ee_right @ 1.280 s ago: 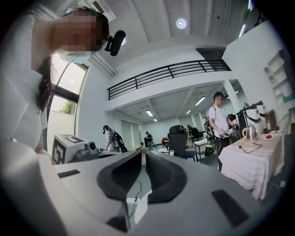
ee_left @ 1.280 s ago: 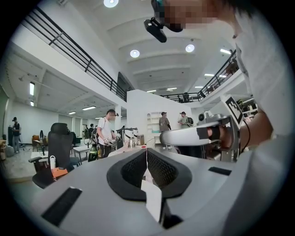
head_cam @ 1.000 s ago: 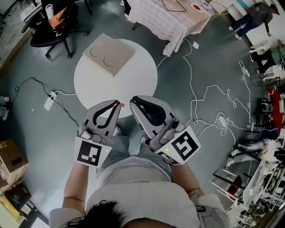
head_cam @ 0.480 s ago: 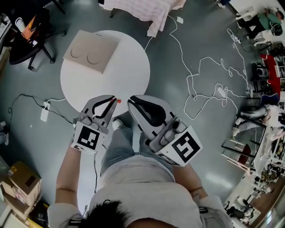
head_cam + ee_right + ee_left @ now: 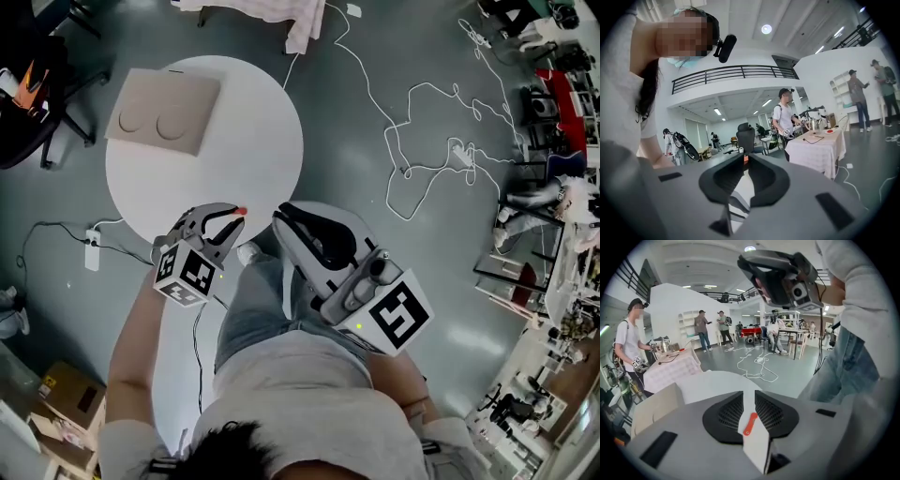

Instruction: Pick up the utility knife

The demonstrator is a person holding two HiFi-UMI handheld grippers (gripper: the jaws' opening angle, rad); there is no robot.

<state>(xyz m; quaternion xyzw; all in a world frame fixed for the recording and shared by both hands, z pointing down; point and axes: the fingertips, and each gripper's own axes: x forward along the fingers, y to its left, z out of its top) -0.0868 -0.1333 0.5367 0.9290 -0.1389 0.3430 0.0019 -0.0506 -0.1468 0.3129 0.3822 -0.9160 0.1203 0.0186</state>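
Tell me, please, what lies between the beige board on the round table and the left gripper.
Only bare white tabletop lies between the beige board and the left gripper, which grips the utility knife; the head view shows this.

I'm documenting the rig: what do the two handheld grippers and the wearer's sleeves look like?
Both the left gripper and right gripper have pale grey wedge-shaped bodies, black ribbed pads and a cube with black-and-white square markers. The person wears a short-sleeved light grey T-shirt and blue jeans.
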